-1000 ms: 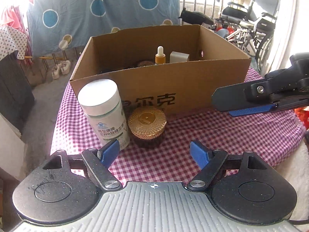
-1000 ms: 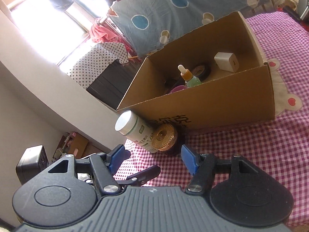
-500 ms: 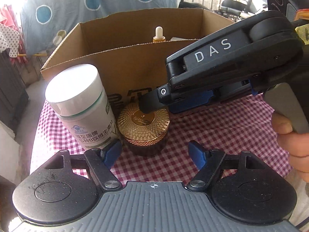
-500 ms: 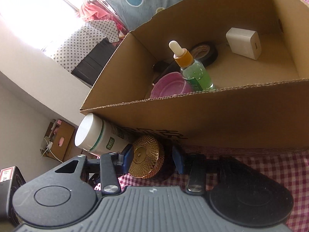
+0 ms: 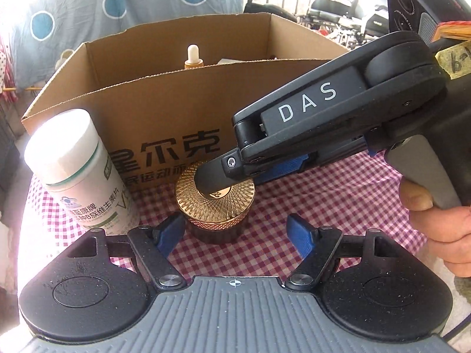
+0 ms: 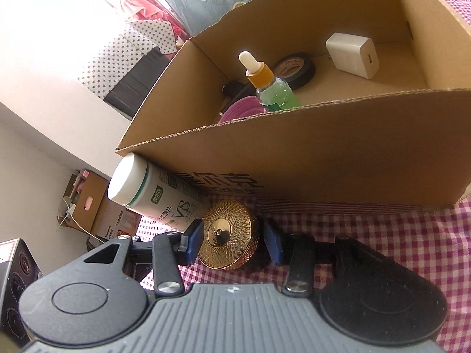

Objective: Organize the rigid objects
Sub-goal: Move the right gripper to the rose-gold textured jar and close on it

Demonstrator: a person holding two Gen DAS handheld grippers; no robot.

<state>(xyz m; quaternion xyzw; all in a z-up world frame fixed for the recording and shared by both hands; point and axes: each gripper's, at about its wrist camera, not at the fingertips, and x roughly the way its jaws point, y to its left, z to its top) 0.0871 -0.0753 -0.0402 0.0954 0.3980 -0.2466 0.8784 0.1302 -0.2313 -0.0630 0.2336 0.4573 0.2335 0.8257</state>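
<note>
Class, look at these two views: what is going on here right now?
A person is tidying small items into a cardboard box. The right gripper has just been closing around the gold-lidded jar on the checked cloth; whether its pads press yet is unclear. The left gripper hangs open beside it. A white supplement bottle waits outside; a dropper bottle, tape roll and charger are boxed.
</note>
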